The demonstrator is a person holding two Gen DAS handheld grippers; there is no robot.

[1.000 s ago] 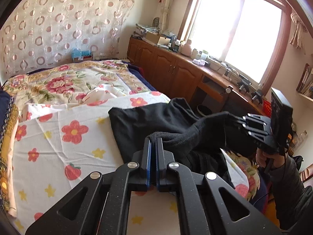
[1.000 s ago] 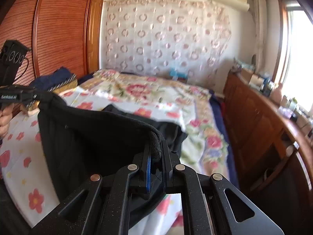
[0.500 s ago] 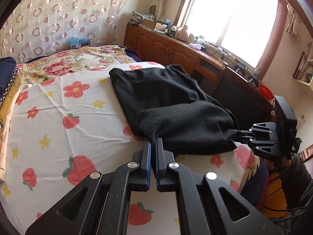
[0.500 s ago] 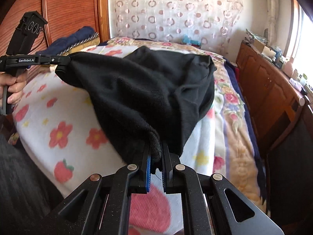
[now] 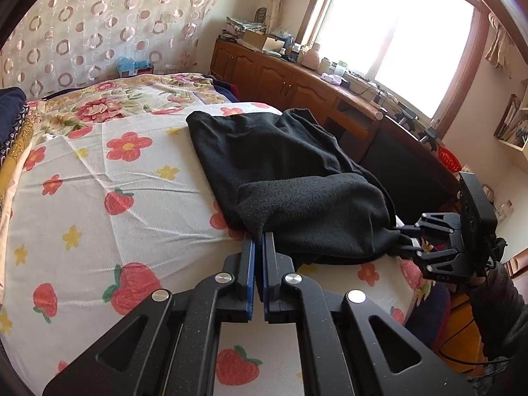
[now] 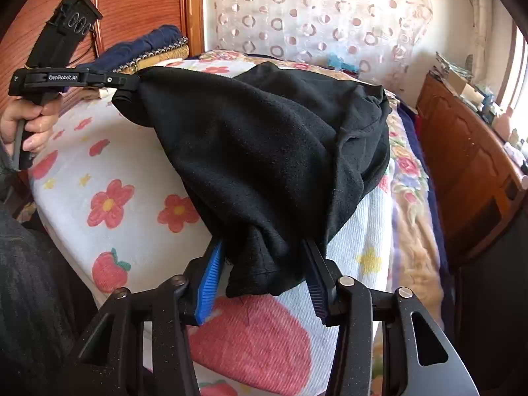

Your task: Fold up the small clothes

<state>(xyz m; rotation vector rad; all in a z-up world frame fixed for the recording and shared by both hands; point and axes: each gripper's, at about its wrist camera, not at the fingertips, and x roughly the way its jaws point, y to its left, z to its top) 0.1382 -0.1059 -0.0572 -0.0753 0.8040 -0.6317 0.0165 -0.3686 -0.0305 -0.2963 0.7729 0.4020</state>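
A black fleece garment (image 5: 290,171) lies folded over on the flower-and-strawberry sheet (image 5: 109,204) of the bed. My left gripper (image 5: 259,241) is shut on one near corner of it. It shows in the right wrist view (image 6: 128,82) at the left, still pinching the cloth. My right gripper (image 6: 260,264) is open, its blue-padded fingers (image 6: 209,274) spread on either side of the garment's (image 6: 264,151) other near corner, which hangs loose between them. In the left wrist view the right gripper (image 5: 409,237) sits at the garment's right end.
A floral quilt (image 5: 109,102) covers the far part of the bed. Folded dark clothes (image 6: 148,46) are stacked by the wooden headboard. A wooden cabinet with clutter (image 5: 280,76) runs under the window on the right. A patterned curtain (image 5: 99,23) hangs behind the bed.
Both grippers brought the garment's lifted edge down toward the near edge of the bed, folding it over itself. The right gripper has opened and let go of its corner.
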